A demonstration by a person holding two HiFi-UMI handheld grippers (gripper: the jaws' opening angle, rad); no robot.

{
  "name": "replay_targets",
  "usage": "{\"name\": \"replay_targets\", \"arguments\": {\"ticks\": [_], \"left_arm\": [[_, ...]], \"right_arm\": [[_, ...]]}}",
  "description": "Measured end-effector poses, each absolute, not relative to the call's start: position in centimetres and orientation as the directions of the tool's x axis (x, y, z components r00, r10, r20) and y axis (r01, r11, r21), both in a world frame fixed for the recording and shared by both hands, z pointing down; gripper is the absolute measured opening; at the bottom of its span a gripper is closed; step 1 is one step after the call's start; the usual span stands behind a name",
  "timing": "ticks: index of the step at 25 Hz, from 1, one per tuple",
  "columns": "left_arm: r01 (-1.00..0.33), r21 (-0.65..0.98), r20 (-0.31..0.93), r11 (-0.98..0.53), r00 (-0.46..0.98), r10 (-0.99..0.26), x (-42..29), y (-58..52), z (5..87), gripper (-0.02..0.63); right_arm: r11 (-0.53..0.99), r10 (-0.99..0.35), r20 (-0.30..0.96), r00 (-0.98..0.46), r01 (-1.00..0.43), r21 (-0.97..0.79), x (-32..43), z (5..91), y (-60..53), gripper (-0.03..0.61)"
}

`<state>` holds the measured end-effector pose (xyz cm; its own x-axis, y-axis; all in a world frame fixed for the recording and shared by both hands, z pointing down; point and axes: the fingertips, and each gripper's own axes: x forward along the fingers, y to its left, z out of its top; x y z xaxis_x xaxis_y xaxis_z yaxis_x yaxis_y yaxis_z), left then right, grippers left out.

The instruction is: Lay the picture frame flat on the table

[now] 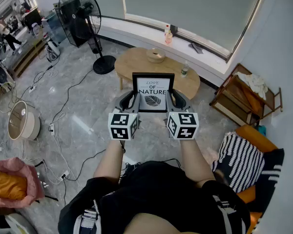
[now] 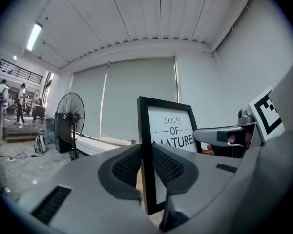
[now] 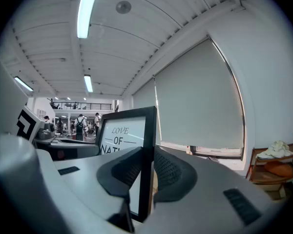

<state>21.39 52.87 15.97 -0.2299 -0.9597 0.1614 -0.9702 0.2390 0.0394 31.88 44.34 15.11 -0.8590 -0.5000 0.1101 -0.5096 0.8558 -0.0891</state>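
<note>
A black picture frame (image 1: pixel 153 92) with the print "LOVE OF NATURE" is held upright in the air, on the near side of the round wooden table (image 1: pixel 132 62). My left gripper (image 1: pixel 133 100) is shut on its left edge and my right gripper (image 1: pixel 173 100) is shut on its right edge. In the left gripper view the frame (image 2: pixel 168 130) stands between the ribbed pads of the left gripper (image 2: pixel 147 167), which press on its border. The right gripper view shows the frame (image 3: pixel 122 135) clamped the same way in the right gripper (image 3: pixel 146 172).
On the table stand a bowl (image 1: pixel 156 55) and a small bottle (image 1: pixel 184 69). A black floor fan (image 1: pixel 80 18) stands at the back left, with cables on the floor. A wooden shelf (image 1: pixel 244 99) and a striped cushion (image 1: pixel 239 162) are at the right.
</note>
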Motion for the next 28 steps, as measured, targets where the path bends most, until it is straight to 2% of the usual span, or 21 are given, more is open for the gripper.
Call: {"name": "replay_targets", "arguments": {"ticks": [11,28], "left_arm": [[-0.972,0.036,0.147,0.232,-0.225,-0.963,22.8,53.2,15.0,0.086],[-0.980,0.033,0.136,0.198,-0.192,-0.972,16.6,57.2,15.7,0.086]], "right_arm": [[0.854,-0.501,0.088,-0.861,-0.508,-0.113,33.3,14.3,44.5,0.087],[0.840,-0.526,0.070,-0.848,-0.530,-0.113,27.3,15.0,48.7,0.088]]}}
